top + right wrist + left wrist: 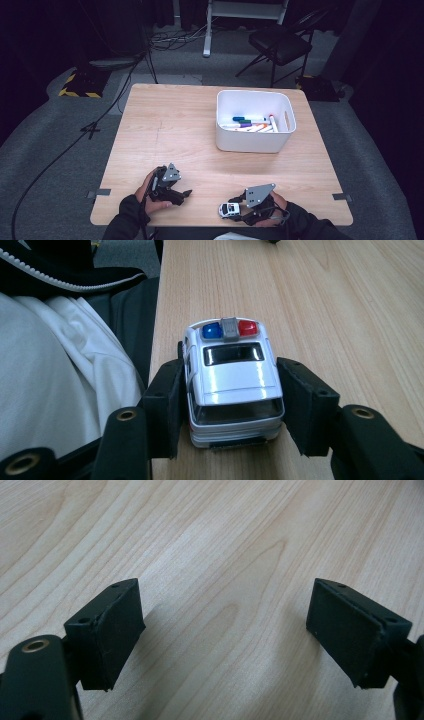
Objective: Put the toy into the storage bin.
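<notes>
Toy police car [232, 385]: near table [200, 150] edge, between right gripper [232, 405] jaws pressing its sides.
Handling: likely light, rigid, glossy-slippery; grip flat doors.
Left gripper [225, 635]: jaws parted, empty.

- The small die-cast toy police car [231, 385] has a white body, black windows and a roof light bar that is blue, grey and red.
- The rectangular plastic bin [255, 120] is white; the marker pens [250, 124] in it have blue, green, purple, orange and red caps.
- The wooden table [175, 130] is pale, with darker grain lines.
- Both rubber-padded grippers [235, 209] [225, 635] are matt black.
</notes>
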The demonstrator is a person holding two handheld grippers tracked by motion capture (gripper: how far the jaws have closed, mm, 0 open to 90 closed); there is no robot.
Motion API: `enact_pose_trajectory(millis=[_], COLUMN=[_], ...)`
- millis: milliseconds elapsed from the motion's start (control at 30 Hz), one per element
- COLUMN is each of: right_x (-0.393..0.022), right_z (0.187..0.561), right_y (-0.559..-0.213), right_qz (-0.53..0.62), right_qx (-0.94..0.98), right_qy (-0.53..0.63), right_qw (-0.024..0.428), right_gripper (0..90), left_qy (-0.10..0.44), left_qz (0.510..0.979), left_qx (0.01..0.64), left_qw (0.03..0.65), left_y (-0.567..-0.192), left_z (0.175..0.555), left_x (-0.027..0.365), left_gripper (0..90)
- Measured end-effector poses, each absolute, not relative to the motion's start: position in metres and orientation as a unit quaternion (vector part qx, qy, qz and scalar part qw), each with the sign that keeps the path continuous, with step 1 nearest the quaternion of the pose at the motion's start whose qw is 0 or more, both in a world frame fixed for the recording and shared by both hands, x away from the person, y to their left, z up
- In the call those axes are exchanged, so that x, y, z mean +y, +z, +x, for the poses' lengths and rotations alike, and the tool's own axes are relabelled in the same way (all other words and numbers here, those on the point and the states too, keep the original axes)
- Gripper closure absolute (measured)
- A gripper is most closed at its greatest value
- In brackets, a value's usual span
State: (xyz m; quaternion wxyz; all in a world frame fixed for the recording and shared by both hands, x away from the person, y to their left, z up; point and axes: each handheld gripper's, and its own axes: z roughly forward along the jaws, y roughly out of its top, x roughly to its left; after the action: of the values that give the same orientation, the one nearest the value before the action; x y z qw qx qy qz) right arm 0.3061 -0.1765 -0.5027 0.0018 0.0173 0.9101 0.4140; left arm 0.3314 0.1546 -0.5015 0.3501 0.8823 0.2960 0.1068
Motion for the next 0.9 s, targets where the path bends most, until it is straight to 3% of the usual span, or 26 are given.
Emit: enact_pose_trajectory(millis=[900], right_x=[-0.227], right_z=[0.335], right_y=[-0.471], right_qz=[0.086], right_qx=[0.891], right_qy=[0.444], right_qw=[0.048], right_gripper=[48.5], left_qy=[0.107], left_qz=[0.882], left_qx=[0.296], left_qw=[0.35], left_y=[-0.501], left_z=[0.331], left_x=[0.155], left_gripper=[15.5])
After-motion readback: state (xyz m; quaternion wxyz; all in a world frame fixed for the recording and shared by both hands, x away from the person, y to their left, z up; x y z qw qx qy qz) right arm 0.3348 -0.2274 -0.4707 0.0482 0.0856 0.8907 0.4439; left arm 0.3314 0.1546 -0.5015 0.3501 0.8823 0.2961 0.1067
